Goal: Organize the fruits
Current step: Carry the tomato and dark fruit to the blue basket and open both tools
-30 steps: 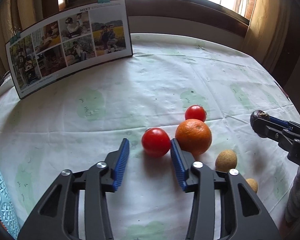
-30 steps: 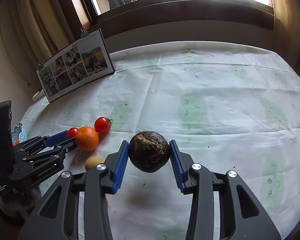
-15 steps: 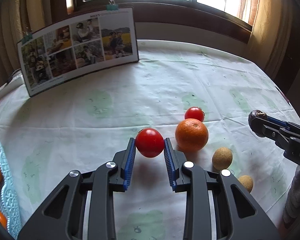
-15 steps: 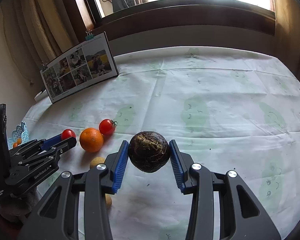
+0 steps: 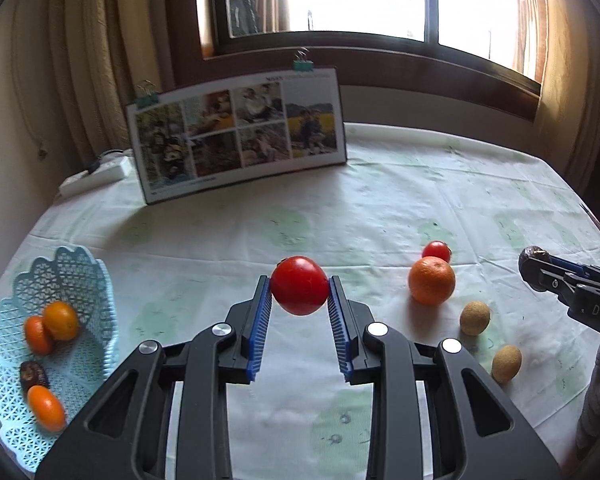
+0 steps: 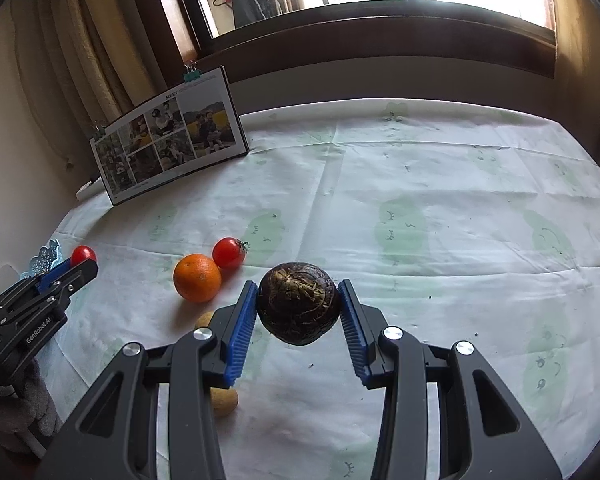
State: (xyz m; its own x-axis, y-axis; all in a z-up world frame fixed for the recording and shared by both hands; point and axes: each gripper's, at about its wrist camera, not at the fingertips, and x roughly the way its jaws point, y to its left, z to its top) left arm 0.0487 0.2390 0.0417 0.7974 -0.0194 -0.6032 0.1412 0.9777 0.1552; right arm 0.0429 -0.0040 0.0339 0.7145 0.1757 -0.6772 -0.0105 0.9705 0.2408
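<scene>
Two grippers, both loaded: left gripper (image 5: 299,290) clamps a tomato (image 5: 299,285) aloft, likely bound for the basket (image 5: 80,280); right gripper (image 6: 298,304) pinches a dark fruit (image 6: 298,309) above the tablecloth (image 6: 420,208).

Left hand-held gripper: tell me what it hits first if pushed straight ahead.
Probably the photo board standing at the table's far edge. The left hand-held gripper, holding a tomato, points at it over bare tablecloth; depth is uncertain.

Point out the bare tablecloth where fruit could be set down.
Bare: the tablecloth right of the small tomato, and the stretch between basket and orange. Crowded: around the orange and the two brown fruits.
</scene>
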